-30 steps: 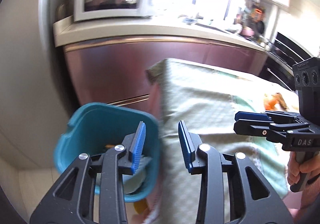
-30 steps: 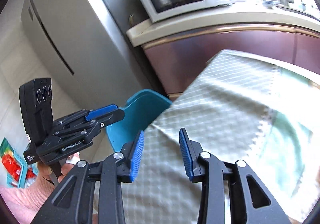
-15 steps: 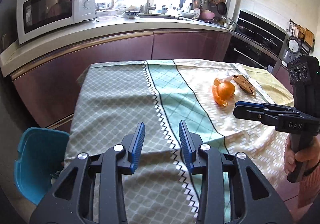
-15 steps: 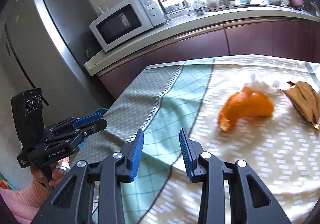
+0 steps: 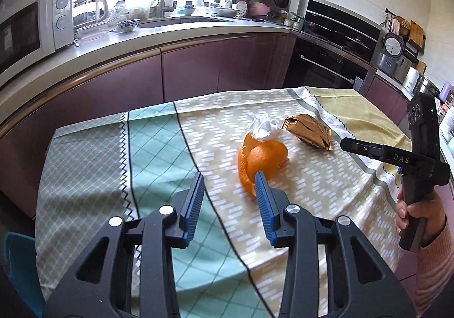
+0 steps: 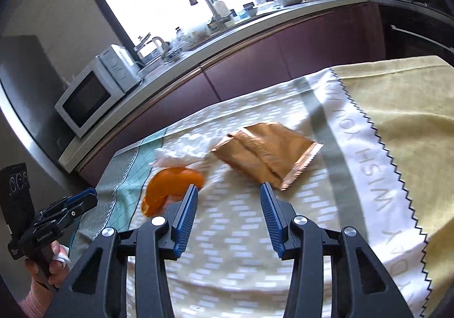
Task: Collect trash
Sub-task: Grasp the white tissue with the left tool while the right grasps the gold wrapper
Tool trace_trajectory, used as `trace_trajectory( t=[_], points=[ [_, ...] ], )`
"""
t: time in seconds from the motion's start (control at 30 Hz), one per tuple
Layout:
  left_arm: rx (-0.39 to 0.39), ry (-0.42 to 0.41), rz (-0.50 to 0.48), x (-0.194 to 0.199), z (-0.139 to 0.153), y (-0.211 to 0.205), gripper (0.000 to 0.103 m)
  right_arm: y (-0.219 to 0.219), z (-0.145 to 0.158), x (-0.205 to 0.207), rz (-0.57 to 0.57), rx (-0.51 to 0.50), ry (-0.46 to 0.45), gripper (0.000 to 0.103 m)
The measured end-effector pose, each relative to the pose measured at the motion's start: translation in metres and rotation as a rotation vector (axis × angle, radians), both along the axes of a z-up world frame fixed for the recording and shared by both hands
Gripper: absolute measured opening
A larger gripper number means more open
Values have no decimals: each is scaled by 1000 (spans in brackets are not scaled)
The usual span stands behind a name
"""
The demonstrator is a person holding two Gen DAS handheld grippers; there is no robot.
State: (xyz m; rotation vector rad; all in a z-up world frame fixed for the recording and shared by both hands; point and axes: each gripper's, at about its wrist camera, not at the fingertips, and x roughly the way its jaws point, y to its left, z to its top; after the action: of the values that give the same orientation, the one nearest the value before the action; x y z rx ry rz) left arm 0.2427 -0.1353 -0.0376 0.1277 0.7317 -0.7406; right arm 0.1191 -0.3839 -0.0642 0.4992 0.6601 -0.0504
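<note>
Left wrist view. Left gripper (image 5: 229,189) held above the near part of the tablecloth (image 5: 159,153), blue pads (image 5: 195,201) set wide apart, nothing between them. Orange peel (image 5: 262,162) just ahead, lying on the beige patterned band, its lower edge right beside the tip of the right-hand pad. Crumpled white tissue (image 5: 262,128) touching the far side of the peel; brown foil wrapper (image 5: 308,132) just beyond, flat on the cloth. Right gripper (image 5: 369,149) seen side-on at the right edge, held in a hand (image 5: 417,210), hovering near the wrapper; spread of its fingers not readable from this angle. Sliver of a teal bin (image 5: 17,261) at the lower left, below the table edge; contents not visible here.

Right wrist view. Right gripper (image 6: 229,198) also spread wide and empty, poised over the cloth between peel (image 6: 173,184) and wrapper (image 6: 266,153). Wrapper closest to the right-hand pad, its crimped end pointing that way. Tissue (image 6: 184,150) bunched behind the peel. Left gripper (image 6: 71,206) low at the left, well apart from the trash.

Handling, as a judgement: all three pieces light. Peel curled, springy, slightly slick; best pinched across a raised curl. Tissue soft, compressible; any fold will do. Wrapper thin, crinkly, likely slippery when flat; best taken at the crimped end or a lifted edge.
</note>
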Motion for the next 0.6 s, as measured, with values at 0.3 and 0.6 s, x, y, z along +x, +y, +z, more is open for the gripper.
trace_trajectory(
  t=[0.3, 0.6],
  points=[
    [26, 47, -41, 24, -5, -50, 38, -56, -26, 16, -88, 71, 42, 51],
    [56, 47, -68, 37, -8, -80, 41, -52, -32, 39, -51, 118, 39, 56]
  ],
)
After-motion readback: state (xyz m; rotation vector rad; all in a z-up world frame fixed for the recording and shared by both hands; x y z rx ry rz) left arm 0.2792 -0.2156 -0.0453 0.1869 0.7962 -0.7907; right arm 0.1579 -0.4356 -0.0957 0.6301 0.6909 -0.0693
